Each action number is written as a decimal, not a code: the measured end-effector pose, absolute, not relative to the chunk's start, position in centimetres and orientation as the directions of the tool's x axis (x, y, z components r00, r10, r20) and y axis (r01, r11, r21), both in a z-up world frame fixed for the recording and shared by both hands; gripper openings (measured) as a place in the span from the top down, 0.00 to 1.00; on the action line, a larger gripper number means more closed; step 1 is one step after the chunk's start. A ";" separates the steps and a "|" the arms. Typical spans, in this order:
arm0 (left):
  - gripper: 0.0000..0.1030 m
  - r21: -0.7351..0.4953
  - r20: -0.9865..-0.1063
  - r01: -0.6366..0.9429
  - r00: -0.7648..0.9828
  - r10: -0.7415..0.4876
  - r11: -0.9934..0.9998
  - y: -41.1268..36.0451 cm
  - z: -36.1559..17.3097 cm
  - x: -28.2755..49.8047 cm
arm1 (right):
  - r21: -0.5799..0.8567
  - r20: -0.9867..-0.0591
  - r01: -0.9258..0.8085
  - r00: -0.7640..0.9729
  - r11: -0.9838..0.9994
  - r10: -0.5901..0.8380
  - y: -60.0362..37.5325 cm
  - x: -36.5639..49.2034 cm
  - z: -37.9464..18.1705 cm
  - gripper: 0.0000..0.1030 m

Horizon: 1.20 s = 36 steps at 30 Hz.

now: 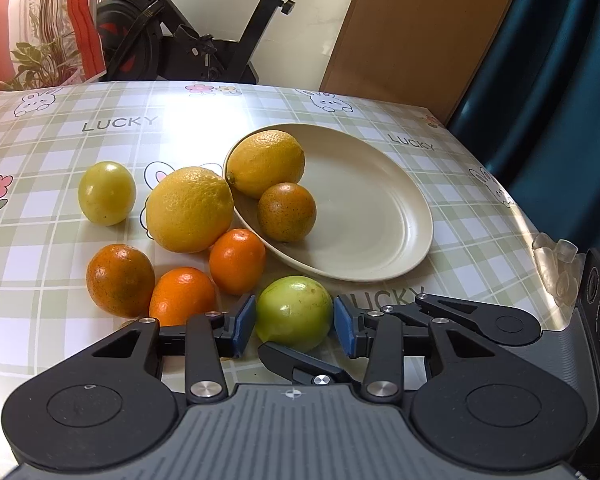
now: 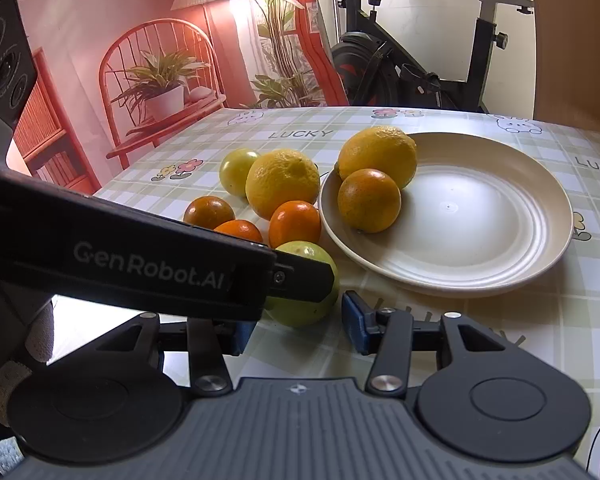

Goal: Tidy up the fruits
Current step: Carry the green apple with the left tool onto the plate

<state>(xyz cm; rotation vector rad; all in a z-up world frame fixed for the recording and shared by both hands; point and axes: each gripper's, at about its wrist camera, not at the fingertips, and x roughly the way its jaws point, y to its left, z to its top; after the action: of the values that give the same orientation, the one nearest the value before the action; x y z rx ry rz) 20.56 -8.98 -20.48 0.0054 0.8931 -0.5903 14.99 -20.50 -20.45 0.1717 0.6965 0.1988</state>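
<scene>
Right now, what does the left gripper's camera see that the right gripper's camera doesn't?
Only the left wrist view: the left gripper straddling the green fruit with a gap on each side, and a dark teal curtain.

Only the right wrist view: the right gripper with nothing between its pads, and a red chair holding a potted plant.

Both: the plate carrying a lemon and an orange, the loose fruit, the exercise bike.

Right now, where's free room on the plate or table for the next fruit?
Plate: its right and near part is bare; a lemon and a speckled orange sit at its left edge. The table right of the plate is bare too. Left of the plate is crowded with six loose fruits.
</scene>
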 end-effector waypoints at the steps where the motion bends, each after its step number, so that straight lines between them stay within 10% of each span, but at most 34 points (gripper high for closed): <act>1: 0.57 -0.233 -0.734 0.487 0.479 -0.481 0.841 -9.1 -20.5 20.5 | 0.226 -0.617 -0.123 0.749 0.966 0.240 -20.5 15.0 -20.4 0.54; 36: 0.57 -0.268 -0.691 0.534 0.474 -0.546 0.802 -13.2 -19.8 23.4 | 0.248 -0.557 0.008 0.819 0.969 0.136 -24.5 15.5 -18.5 0.54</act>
<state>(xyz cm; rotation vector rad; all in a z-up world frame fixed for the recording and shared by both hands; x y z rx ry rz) 23.41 -13.22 -19.82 -0.0155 0.8507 -0.6612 15.53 -24.54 -18.50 0.2457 0.6085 0.0686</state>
